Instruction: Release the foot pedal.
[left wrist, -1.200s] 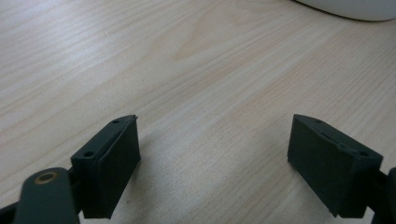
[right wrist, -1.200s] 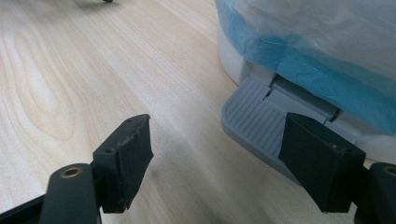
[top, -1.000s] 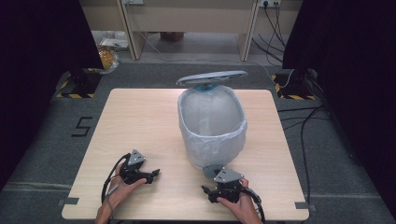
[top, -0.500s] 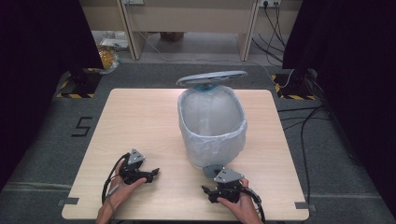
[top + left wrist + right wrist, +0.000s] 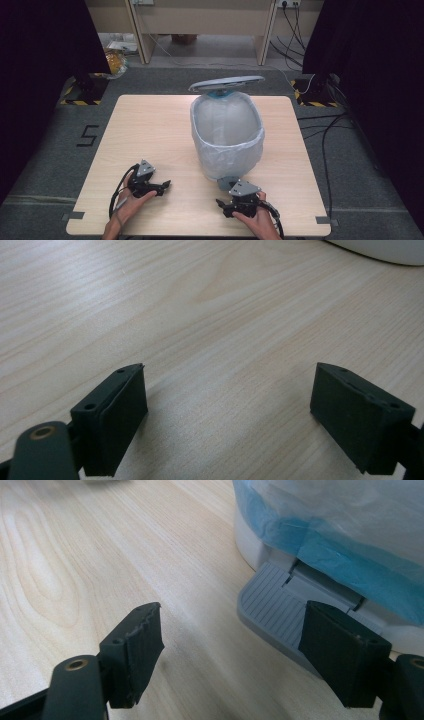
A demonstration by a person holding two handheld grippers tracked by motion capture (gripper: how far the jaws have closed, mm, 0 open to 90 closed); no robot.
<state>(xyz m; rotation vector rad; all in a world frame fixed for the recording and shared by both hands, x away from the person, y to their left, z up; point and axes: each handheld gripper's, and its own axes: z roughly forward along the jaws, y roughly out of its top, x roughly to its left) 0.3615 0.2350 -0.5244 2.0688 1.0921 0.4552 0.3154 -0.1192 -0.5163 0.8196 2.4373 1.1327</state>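
Observation:
A white pedal bin [image 5: 227, 142] lined with a pale, bluish plastic bag [image 5: 350, 525] stands in the middle of the table, its grey lid [image 5: 227, 83] raised at the back. The grey ribbed foot pedal [image 5: 275, 612] sticks out at the bin's near side [image 5: 227, 181]. My right gripper [image 5: 221, 204] rests on the table just in front of the pedal, open, with nothing between its jaws [image 5: 232, 622]. My left gripper [image 5: 165, 186] lies on the wood to the left of the bin, open and empty [image 5: 227, 385], with the bin's white base [image 5: 385, 250] at the edge of its view.
The light wooden table [image 5: 150, 130] has bare surface left of the bin. Dark curtains flank the scene, and cables [image 5: 325, 130] run over the grey floor at the right. A cupboard [image 5: 200, 20] stands behind the table.

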